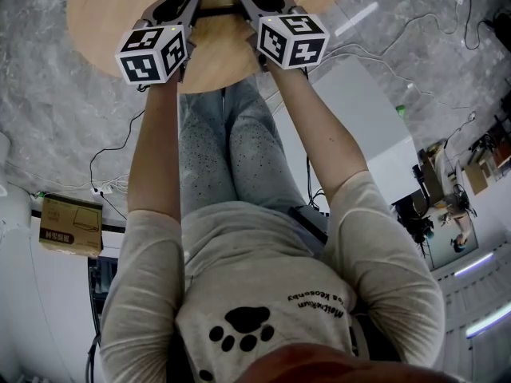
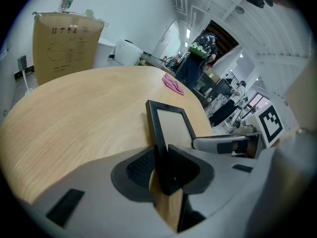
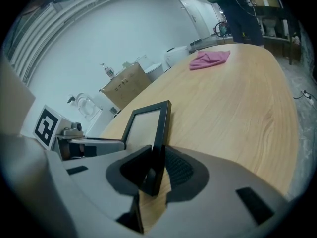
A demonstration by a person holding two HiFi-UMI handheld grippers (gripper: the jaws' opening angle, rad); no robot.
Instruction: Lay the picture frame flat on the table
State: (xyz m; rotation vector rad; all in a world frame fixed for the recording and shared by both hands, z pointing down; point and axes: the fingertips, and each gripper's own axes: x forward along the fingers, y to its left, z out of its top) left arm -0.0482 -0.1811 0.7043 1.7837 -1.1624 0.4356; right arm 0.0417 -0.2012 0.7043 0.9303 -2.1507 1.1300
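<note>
The round wooden table [image 1: 104, 6] fills the top of the head view, pale grain, mostly bare. Below it comes the person [image 1: 263, 294], both arms stretched forward to the table's near edge. Off beyond the far rim, in the left gripper view, stands 1 tall cardboard box [image 2: 67, 46].

Now the picture frame [image 2: 171, 125]: black border, pale panel. It is up on edge over the near part of the table, not lying flat, caught between the 2 grippers. Whether its bottom rail touches the wood, I cannot tell.

The left gripper [image 2: 161, 165] has 1 side rail of the frame. Its jaws stand a modest way apart, about the rail's thickness, and the dark pads press on both faces of the rail. The right gripper [image 3: 154, 165] does the same on the opposite side rail, with a narrow gap filled by the black rail and the pads tight against it. In the head view the 2 marker cubes sit side by side, with the frame showing as a thin dark bar between the gripper noses.

Smallest of all, 1 crumpled pink cloth [image 3: 209, 59] lies on the far side of the table, well apart from the frame.
</note>
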